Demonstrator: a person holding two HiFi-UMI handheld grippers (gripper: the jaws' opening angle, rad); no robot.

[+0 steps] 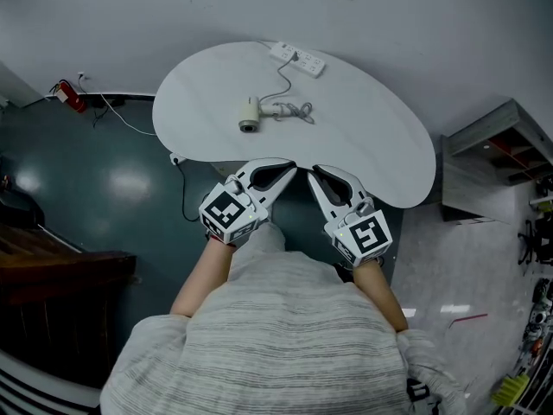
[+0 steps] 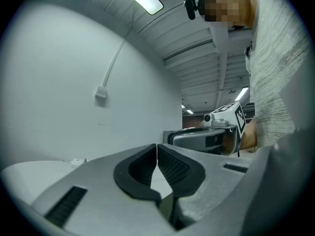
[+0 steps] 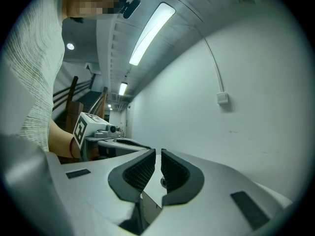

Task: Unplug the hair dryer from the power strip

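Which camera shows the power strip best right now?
The head view: the power strip lies whole at the far edge of the table, cord running to the hair dryer. The left gripper view shows only a tiny white shape that may be it; the right gripper view, nothing.

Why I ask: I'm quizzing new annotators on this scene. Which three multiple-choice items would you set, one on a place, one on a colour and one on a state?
1. Where does the power strip lie?
A. at the table's far edge
B. on the floor
C. beside the grippers

2. What colour is the table top?
A. black
B. white
C. red

3. How do the left gripper's jaws stand?
A. wide apart
B. shut on the cord
C. together, nothing between

Key: 1 A, the head view shows it at the far rim; 2 B, the top is plain white; 3 C, the left gripper view shows the pads meeting on nothing.
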